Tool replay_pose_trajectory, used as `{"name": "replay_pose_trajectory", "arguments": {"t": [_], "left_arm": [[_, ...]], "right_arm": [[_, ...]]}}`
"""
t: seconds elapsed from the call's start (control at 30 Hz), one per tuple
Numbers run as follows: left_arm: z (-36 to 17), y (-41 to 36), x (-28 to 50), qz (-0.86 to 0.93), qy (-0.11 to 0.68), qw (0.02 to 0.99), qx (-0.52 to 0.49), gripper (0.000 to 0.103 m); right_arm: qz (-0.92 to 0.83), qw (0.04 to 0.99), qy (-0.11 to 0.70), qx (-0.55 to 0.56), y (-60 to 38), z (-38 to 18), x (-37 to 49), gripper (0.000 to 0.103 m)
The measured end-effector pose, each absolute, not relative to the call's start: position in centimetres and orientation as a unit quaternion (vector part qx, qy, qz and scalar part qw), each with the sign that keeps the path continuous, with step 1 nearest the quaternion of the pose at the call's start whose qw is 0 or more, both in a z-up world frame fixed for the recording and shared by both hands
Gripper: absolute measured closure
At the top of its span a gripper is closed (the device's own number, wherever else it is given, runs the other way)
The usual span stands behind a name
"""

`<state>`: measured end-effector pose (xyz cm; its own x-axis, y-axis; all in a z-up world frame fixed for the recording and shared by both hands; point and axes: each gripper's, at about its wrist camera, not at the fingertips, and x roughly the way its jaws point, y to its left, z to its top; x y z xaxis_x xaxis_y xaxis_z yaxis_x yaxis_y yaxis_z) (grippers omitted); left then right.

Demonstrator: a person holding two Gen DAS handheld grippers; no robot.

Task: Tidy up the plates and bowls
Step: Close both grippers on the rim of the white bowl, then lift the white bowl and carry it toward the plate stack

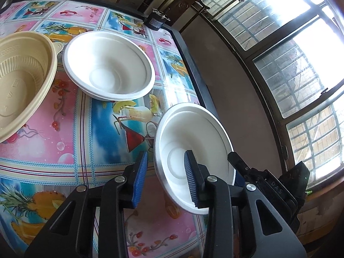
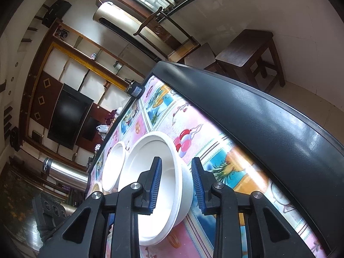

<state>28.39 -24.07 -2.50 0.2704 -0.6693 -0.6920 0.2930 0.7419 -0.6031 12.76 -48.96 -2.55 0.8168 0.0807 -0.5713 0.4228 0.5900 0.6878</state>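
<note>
Both tools on one white foam bowl [image 1: 193,150], low and right of centre on the floral-cloth desk [image 1: 71,133]. Left tool [image 1: 165,178] straddles its near rim, pads not visibly pressing. Right tool [image 2: 176,185] brackets the wall likewise, gap showing. Likely destined for the matching white bowl [image 1: 108,65] beside the beige plastic bowl [image 1: 21,81], upper left.

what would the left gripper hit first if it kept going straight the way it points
The left gripper already straddles the near rim of the white bowl, so it would likely meet that bowl's wall first; the second white bowl lies farther on, though depth is uncertain.
</note>
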Motion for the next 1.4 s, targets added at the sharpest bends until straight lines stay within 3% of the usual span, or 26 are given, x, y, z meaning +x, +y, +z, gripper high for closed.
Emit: {"name": "replay_pose_trajectory", "arguments": {"t": [0.53, 0.77, 1.4], "left_arm": [[-3.2, -24.1, 28.5, -0.307, 0.525, 0.773, -0.179, 0.089], [-3.2, -23.8, 28.6, -0.304, 0.522, 0.776, -0.18, 0.094], [-3.8, -23.1, 28.5, -0.3, 0.528, 0.774, -0.18, 0.096]], "right_arm": [[-0.104, 0.844, 0.296, 0.435, -48.9, -2.9, 13.1, 0.08], [-0.101, 0.841, 0.303, 0.437, -49.0, -3.2, 13.3, 0.089], [-0.096, 0.845, 0.306, 0.428, -48.7, -3.3, 13.5, 0.093]]}}
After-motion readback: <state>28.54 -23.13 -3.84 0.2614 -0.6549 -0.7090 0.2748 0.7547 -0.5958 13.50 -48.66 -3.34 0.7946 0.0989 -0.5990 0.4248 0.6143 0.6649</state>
